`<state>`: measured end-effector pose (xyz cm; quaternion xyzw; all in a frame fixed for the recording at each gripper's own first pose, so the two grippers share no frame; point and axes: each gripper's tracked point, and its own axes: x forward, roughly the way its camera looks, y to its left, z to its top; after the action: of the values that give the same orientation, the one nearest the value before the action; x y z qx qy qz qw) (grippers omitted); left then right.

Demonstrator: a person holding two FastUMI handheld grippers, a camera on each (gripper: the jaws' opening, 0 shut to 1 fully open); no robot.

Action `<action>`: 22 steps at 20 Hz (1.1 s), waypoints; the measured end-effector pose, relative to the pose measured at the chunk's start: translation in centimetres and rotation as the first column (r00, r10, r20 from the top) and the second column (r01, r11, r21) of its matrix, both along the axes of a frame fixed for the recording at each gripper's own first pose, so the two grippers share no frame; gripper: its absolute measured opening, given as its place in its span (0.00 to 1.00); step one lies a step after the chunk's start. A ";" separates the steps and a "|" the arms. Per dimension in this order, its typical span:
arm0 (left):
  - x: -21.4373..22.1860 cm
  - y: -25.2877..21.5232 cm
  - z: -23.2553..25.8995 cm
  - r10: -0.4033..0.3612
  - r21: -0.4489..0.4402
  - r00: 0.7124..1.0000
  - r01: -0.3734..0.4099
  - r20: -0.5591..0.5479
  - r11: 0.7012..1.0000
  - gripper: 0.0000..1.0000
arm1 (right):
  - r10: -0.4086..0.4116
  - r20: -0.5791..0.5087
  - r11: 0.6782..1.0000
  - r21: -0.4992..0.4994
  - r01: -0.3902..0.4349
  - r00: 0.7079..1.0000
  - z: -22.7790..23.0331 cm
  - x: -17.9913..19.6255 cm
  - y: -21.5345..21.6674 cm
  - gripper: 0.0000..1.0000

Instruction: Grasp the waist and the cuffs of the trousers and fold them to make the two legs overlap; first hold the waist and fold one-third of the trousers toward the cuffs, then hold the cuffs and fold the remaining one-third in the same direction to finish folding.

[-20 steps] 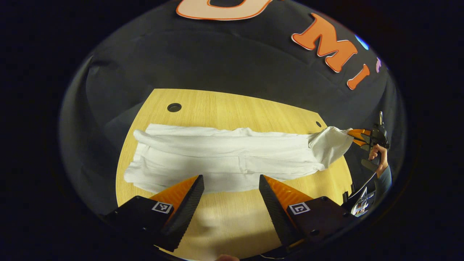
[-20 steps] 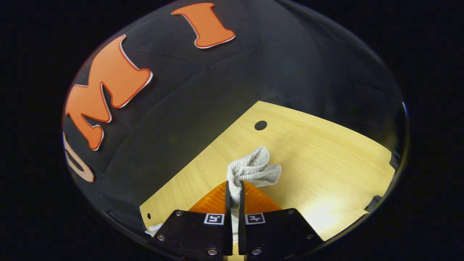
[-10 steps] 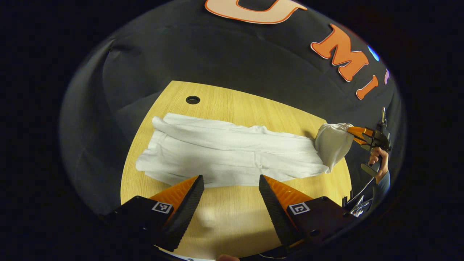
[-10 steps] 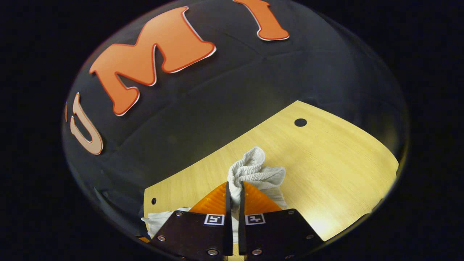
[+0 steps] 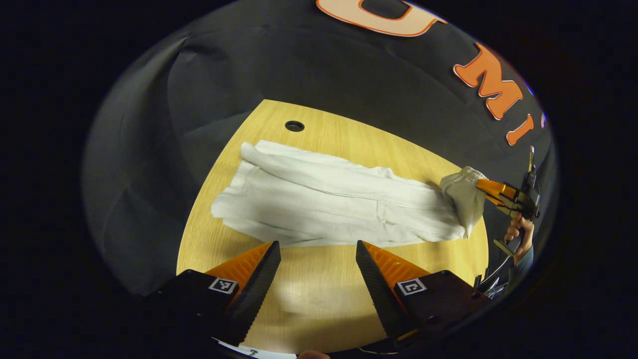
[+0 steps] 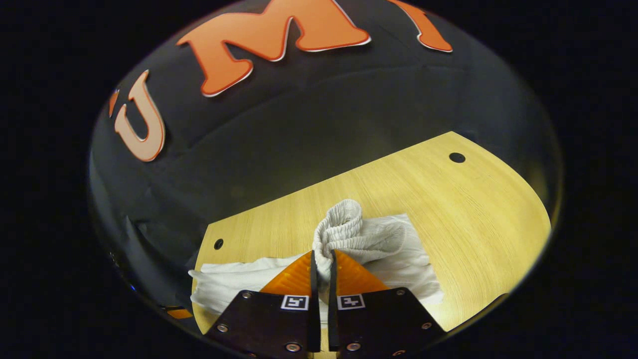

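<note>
White trousers (image 5: 324, 199) lie stretched across the wooden table (image 5: 319, 299), cuffs (image 5: 234, 199) at the left end. My left gripper (image 5: 317, 244) is open just short of the trousers' near edge, with nothing between its fingers. At the right end, the elastic waist (image 5: 463, 189) is lifted off the table, held by my right gripper (image 5: 481, 185). In the right gripper view, the right gripper (image 6: 322, 257) is shut on the bunched waistband (image 6: 344, 229), and the trousers (image 6: 224, 284) trail down to the left below it.
The table has a round hole at its far edge (image 5: 294, 125) and small holes near its corners (image 6: 456, 157) (image 6: 218, 244). A hand (image 5: 516, 234) holds the right gripper past the table's right edge. Bare wood (image 6: 473, 214) lies right of the waist.
The right gripper stayed shut on the waist and swung round, so more of the trousers now shows beneath it. The left gripper stayed open and shifted, with the trousers now farther off.
</note>
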<state>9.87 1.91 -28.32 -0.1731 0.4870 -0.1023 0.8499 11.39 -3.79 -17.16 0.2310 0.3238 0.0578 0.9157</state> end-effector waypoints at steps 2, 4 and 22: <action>-0.3 0.4 -0.6 0.011 0.003 1.000 -0.011 -0.015 1.000 1.00 | 0.047 -0.009 0.998 -0.029 -0.048 0.999 0.0 0.1 0.1 0.07; -0.4 0.5 -0.9 0.018 0.005 0.999 -0.018 -0.030 1.000 1.00 | 0.113 -0.032 0.992 -0.052 -0.114 0.993 -0.2 -0.1 0.1 0.08; 0.0 0.9 -3.7 0.155 -0.153 0.981 -0.172 -0.118 0.973 1.00 | 0.412 -0.175 0.898 -0.091 -0.431 0.894 1.8 -2.2 -2.1 0.74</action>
<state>9.85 2.81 -31.99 -0.2866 0.5053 -0.0619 0.8116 9.17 -5.87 -15.41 0.1000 0.4379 0.2165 0.8668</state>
